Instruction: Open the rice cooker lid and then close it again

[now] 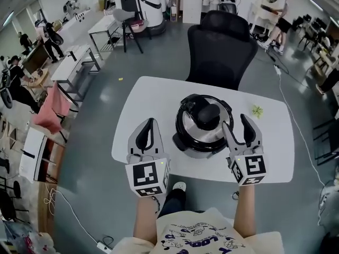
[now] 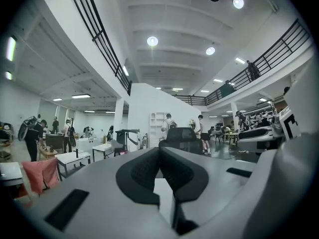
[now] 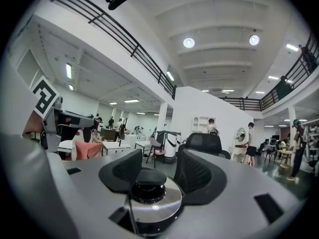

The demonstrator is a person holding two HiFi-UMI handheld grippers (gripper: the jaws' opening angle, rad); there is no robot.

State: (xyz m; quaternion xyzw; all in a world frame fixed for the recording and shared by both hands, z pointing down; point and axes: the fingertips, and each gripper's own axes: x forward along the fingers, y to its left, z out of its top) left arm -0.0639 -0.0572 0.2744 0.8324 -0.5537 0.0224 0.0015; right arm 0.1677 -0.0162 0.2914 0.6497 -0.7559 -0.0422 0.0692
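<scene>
The rice cooker (image 1: 203, 125) stands in the middle of the white table (image 1: 153, 97), its silver lid down and a black knob (image 1: 207, 113) on top. My left gripper (image 1: 151, 123) hovers level to the cooker's left, jaws shut with nothing in them; in the left gripper view the black pads (image 2: 160, 156) meet. My right gripper (image 1: 235, 122) is at the cooker's right side, open, its inner finger close to the rim. In the right gripper view (image 3: 159, 158) the lid and knob (image 3: 148, 185) show through the gap, beyond the fingertips.
A black office chair (image 1: 221, 46) stands at the table's far edge. A small yellow-green thing (image 1: 257, 110) lies on the table right of the cooker. Desks, a red cloth (image 1: 52, 109) and people fill the hall to the left and behind.
</scene>
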